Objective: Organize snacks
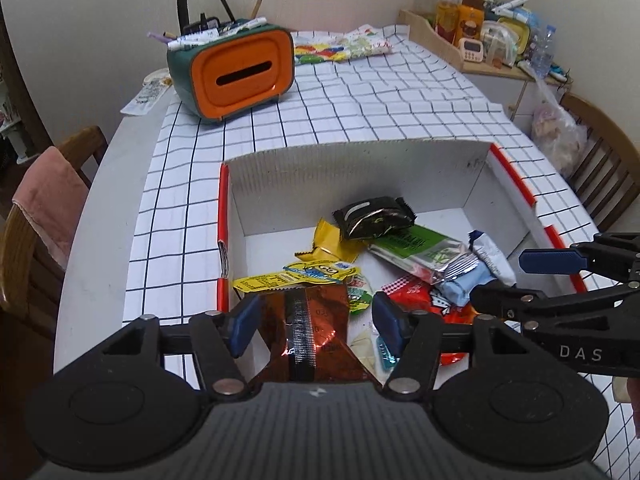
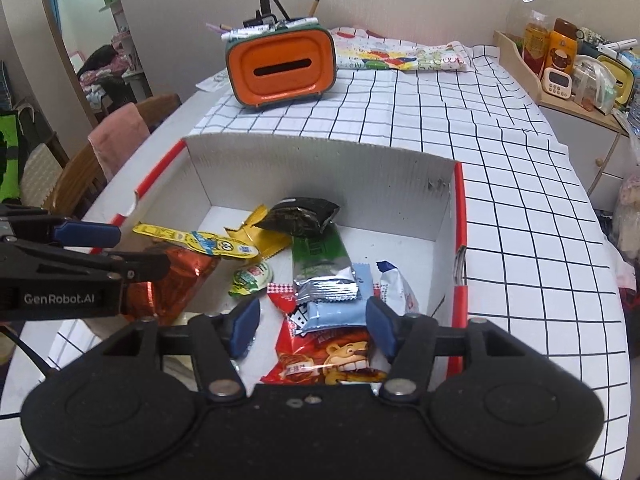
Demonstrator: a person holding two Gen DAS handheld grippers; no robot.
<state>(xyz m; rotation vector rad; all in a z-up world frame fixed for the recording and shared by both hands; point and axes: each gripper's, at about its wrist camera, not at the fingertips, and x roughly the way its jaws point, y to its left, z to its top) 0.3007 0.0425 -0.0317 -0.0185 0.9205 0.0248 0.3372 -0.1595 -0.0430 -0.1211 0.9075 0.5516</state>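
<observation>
Copper foil packet is lying between the left gripper pads, jaws standing apart, not pressing it. Red lion packet is sitting under the right gripper, its jaws also apart and gripping nothing. Both packets are resting inside the white box with the other snacks, on the checked cloth.

Judgement: a release looks in progress; the jaws should be lifting straight up so the pads are not dragging wrappers out.

Both grippers are pointing steeply downward into the box, side by side, close together.
</observation>
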